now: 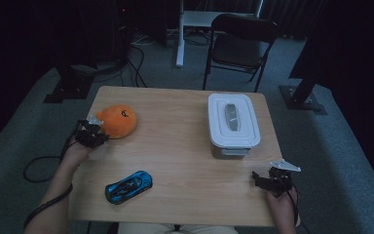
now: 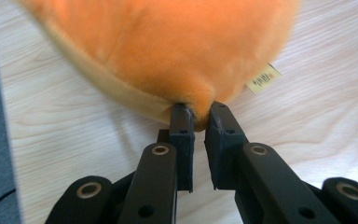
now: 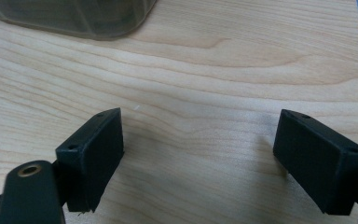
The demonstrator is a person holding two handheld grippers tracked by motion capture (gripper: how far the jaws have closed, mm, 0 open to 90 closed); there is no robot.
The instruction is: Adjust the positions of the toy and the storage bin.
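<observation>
An orange plush toy [image 1: 118,121] lies at the left side of the wooden table [image 1: 175,146]. My left gripper [image 1: 97,132] sits at its near left edge. In the left gripper view the gripper [image 2: 199,114] is shut on a pinch of the plush toy's [image 2: 168,46] orange fabric at its lower rim; a small yellow tag [image 2: 264,79] sticks out at the right. My right gripper [image 1: 260,179] rests near the table's front right corner; in the right gripper view the gripper [image 3: 200,154] stands wide open over bare wood, nothing between its fingers.
A blue toy car [image 1: 128,186] lies near the front edge, left of centre. A white lidded container [image 1: 233,124] with a grey handle stands at the right rear; its corner [image 3: 74,16] is ahead of the right gripper. A folding chair [image 1: 238,46] stands beyond the table.
</observation>
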